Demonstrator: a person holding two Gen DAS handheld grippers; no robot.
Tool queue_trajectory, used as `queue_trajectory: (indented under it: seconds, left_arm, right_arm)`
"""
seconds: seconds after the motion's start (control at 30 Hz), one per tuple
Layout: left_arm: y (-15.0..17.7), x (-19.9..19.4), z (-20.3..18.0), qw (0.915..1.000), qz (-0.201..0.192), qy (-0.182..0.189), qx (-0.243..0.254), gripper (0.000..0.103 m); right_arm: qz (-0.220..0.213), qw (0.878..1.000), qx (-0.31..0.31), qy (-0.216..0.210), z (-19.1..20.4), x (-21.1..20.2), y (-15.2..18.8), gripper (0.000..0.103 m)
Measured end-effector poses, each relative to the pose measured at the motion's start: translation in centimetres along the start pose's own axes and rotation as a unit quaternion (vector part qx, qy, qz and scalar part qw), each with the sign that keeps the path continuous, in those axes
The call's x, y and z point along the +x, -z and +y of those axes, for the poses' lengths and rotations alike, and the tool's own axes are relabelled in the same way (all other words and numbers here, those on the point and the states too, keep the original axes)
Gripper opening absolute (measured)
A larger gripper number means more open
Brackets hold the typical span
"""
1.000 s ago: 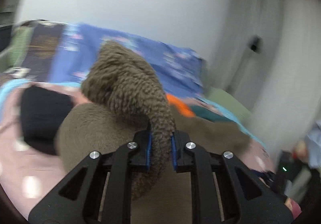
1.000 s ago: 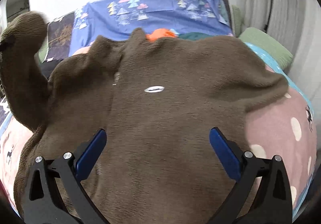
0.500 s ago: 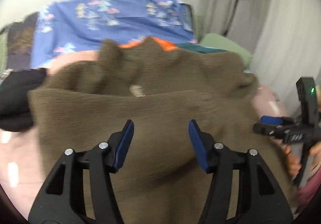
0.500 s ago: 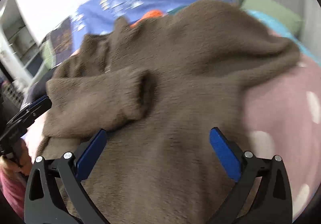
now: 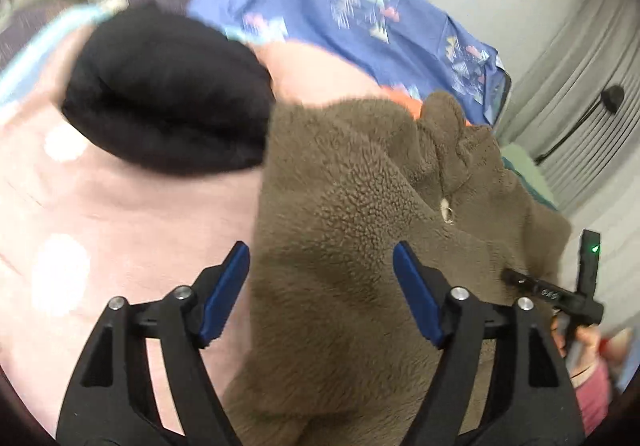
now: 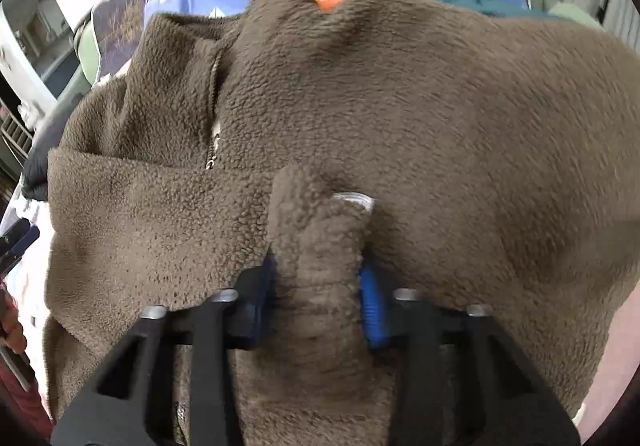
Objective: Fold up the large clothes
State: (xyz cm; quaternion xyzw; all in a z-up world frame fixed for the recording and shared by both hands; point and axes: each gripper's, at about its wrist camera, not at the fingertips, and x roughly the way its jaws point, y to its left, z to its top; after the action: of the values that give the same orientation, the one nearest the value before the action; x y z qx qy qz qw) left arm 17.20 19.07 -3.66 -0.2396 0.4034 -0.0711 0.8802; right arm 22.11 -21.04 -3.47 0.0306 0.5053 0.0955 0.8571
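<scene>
Right wrist view shows the right hand-held gripper (image 6: 318,300), jaws just closing, pinching a raised fold of the brown fleece zip jacket (image 6: 420,118) spread on the pink dotted bed (image 5: 120,214). The left hand-held gripper (image 5: 320,294), jaws just opening, hovers empty over the jacket's edge beside a black cushion (image 5: 168,98).

Left hand-held gripper (image 5: 320,286) agape, right (image 6: 318,286) pinching.
</scene>
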Motion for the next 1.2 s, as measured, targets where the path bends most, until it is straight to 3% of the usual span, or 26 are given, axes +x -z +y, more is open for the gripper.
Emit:
queue_trajectory:
  seconds: [0.1,0.13,0.17,0.2,0.23,0.27,0.3,0.33,0.37,0.43,0.47,0.53,0.67,0.73,0.8,0.83,0.87,0.9,0.93,0.97,1.1,1.2]
  left_arm:
    - [-0.6,2.8,-0.8,0.9997,0.019,-0.009,0.011,0.072]
    - [-0.6,3.2,-1.1,0.9995,0.013,-0.023,0.02,0.034]
    - [-0.9,3.3,-1.4,0.999,0.006,-0.036,0.025,0.009]
    - [-1.1,2.9,-1.5,0.9987,-0.01,-0.047,0.018,0.009]
    - [-1.2,2.1,-1.6,0.996,-0.045,-0.076,0.013,0.003]
    - [-1.3,1.1,-2.3,0.9857,-0.092,-0.14,0.024,0.001]
    - [-1.2,0.8,-2.8,0.9762,-0.114,-0.181,0.037,0.001]
    - [-1.2,0.9,-3.0,0.9744,-0.114,-0.189,0.044,0.001]
    - [-1.1,1.3,-3.0,0.9772,-0.102,-0.181,0.041,0.002]
    - [-0.7,1.3,-3.0,0.9832,-0.083,-0.16,0.03,0.002]
    - [-0.4,0.7,-3.3,0.9836,-0.089,-0.153,0.037,0.003]
    - [0.1,-0.3,-4.3,0.9814,-0.103,-0.15,0.061,0.008]
    - [1.3,-2.1,-7.6,0.9849,-0.097,-0.093,0.109,0.009]
    - [2.1,-1.6,-9.1,0.9874,-0.08,-0.057,0.124,0.009]
    - [3.6,0.7,-11.0,0.9886,-0.042,-0.033,0.141,0.014]
    - [4.7,2.8,-11.8,0.9864,-0.016,-0.045,0.157,0.024]
    - [5.5,4.5,-12.2,0.9826,0.004,-0.064,0.174,0.04]
    - [6.7,6.5,-12.3,0.9753,0.024,-0.093,0.199,0.045]
    - [8.5,9.1,-12.0,0.9631,0.037,-0.129,0.233,0.046]
    - [9.3,9.6,-11.8,0.9602,0.023,-0.134,0.244,0.046]
    - [9.1,8.8,-12.4,0.9615,0.016,-0.135,0.239,0.046]
    - [8.7,7.6,-12.4,0.9676,0.012,-0.125,0.219,0.046]
  right_arm:
    - [-0.074,0.997,-0.027,-0.017,1.7,-4.2,-0.7,0.031]
    - [-0.108,0.993,-0.034,-0.023,2.1,-6.2,-0.9,0.03]
    - [-0.147,0.988,-0.043,-0.023,2.5,-8.3,-1.1,0.03]
    - [-0.176,0.983,-0.052,-0.018,2.6,-9.8,-1.1,0.03]
    - [-0.205,0.977,-0.062,-0.007,2.7,-11.1,-1.0,0.03]
    - [-0.242,0.967,-0.074,0.022,2.8,-11.7,-1.0,0.031]
    - [-0.252,0.963,-0.077,0.052,2.7,-11.0,-1.1,0.036]
    - [-0.231,0.965,-0.071,0.103,2.3,-8.9,-1.4,0.053]
    - [-0.164,0.975,-0.066,0.138,1.7,-5.6,-1.7,0.059]
    - [-0.04,0.989,-0.058,0.133,0.2,-0.7,-0.9,0.058]
    - [-0.031,0.99,-0.049,0.127,-0.4,0.0,0.0,0.058]
    - [-0.065,0.989,-0.039,0.124,-1.1,-1.3,1.1,0.063]
    - [-0.125,0.989,-0.004,0.077,-1.4,-5.7,2.0,0.061]
    - [-0.132,0.991,-0.019,0.031,-0.2,-6.7,2.0,0.039]
    - [-0.112,0.992,-0.031,-0.044,1.1,-6.2,2.3,0.028]
    - [-0.086,0.995,-0.028,-0.048,1.2,-4.8,2.6,0.025]
    - [-0.059,0.998,-0.023,-0.024,1.2,-3.3,2.8,0.023]
    - [-0.018,1.0,-0.012,0.015,0.6,-0.4,3.7,0.013]
    - [-0.015,1.0,-0.007,0.012,-0.2,1.4,4.7,0.012]
    - [-0.055,0.998,-0.006,-0.005,-0.6,1.2,5.5,0.012]
    - [-0.058,0.998,-0.007,-0.007,-0.2,-1.1,6.1,0.012]
    - [-0.078,0.991,0.055,-0.092,-3.1,-5.8,6.3,0.014]
